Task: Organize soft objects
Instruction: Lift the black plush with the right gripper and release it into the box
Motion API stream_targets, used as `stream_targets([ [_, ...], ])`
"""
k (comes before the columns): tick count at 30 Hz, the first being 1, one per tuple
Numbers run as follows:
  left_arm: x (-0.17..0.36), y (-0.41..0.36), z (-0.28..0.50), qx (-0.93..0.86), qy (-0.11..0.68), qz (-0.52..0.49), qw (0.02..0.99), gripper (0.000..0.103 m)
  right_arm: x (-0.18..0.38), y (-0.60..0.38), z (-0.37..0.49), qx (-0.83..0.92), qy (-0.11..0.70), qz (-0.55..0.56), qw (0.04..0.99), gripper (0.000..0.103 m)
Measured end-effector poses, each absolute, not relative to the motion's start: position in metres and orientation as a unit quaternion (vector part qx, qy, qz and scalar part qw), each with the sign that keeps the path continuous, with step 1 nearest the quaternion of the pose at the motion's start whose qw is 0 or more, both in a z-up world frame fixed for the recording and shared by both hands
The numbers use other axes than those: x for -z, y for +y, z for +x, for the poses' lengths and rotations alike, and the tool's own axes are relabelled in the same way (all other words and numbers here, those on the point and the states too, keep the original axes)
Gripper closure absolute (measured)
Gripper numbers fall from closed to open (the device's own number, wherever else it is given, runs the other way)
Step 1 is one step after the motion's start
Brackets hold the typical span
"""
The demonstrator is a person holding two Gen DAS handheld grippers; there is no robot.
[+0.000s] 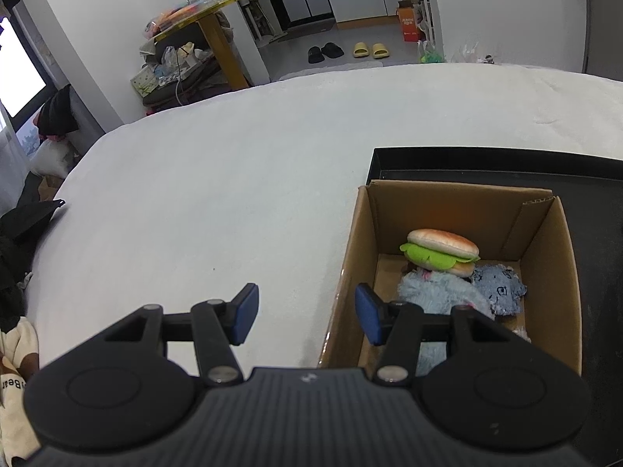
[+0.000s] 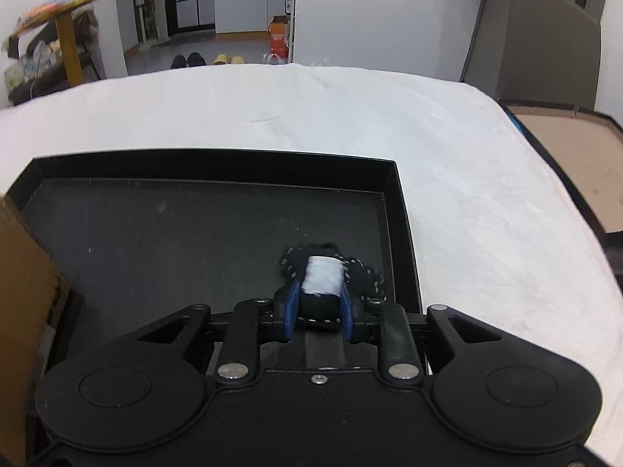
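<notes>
- Clamped between the blue pads [image 2: 293, 309] of the right gripper [image 2: 319, 313] is a small black plush toy [image 2: 329, 272] with a white patch on its front and a dashed white stitch line along its edges; the fingers are drawn in tight on its lower body, and the fabric bulges between them.
- Whether the toy is lifted or touching the floor of the black tray [image 2: 218, 163] cannot be told; it sits over the tray's near right corner, close to the right wall.
- By my reading, the step in hand is picking this last loose toy out of the tray to move it to the cardboard box [image 1: 545, 264], whose edge shows at the left of the right wrist view.
- Next move, I judge: lift clear of the tray wall, carry leftward over the box rim, then release above the toys inside.
- Inside the box lie a plush burger [image 1: 442, 251] with a green lettuce layer and two pale blue fluffy toys [image 1: 447, 295], touching one another toward the far side.
- Beside the box's left wall hovers the left gripper [image 1: 307, 315], fingers spread wide and holding nothing, above the white cloth surface [image 1: 214, 179].
</notes>
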State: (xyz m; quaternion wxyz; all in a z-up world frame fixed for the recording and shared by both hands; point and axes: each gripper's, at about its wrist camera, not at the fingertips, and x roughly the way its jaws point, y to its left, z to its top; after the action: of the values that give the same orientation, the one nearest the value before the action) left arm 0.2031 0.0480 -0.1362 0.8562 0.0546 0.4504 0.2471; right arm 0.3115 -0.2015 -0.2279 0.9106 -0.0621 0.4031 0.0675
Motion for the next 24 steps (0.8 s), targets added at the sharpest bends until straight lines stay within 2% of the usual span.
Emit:
stream_targets([
  [2,0.136,0.048,0.203,-0.248,0.449,0.056,0.856,0.05,0.227,-0.198,0.309,-0.066,0.401,-0.07,0.911,0.06],
  [5,0.137,0.049,0.203,-0.248,0.451,0.057,0.856,0.05,0.226,-0.193,0.308,-0.068,0.39,-0.075,0.915,0.056],
  [9,0.14,0.048,0.205,-0.251,0.454,0.062,0.853,0.05,0.229,-0.19,0.313,-0.062,0.382,-0.089,0.918,0.055],
  [19,0.14,0.047,0.207,-0.254,0.455,0.065,0.851,0.05,0.244,-0.188,0.327,-0.073,0.39,-0.097,0.913,0.058],
  [21,0.138,0.048,0.206,-0.253,0.455,0.062,0.851,0.05,0.246,-0.19,0.328,-0.074,0.387,-0.099,0.914,0.064],
  [22,0.137,0.049,0.205,-0.253,0.455,0.061,0.852,0.05,0.246,-0.19,0.328,-0.074,0.386,-0.102,0.914,0.072],
  [23,0.136,0.049,0.204,-0.251,0.455,0.06,0.852,0.05,0.246,-0.189,0.327,-0.07,0.384,-0.109,0.914,0.076],
  [24,0.136,0.049,0.203,-0.249,0.456,0.059,0.852,0.05,0.245,-0.19,0.327,-0.065,0.381,-0.119,0.914,0.077],
])
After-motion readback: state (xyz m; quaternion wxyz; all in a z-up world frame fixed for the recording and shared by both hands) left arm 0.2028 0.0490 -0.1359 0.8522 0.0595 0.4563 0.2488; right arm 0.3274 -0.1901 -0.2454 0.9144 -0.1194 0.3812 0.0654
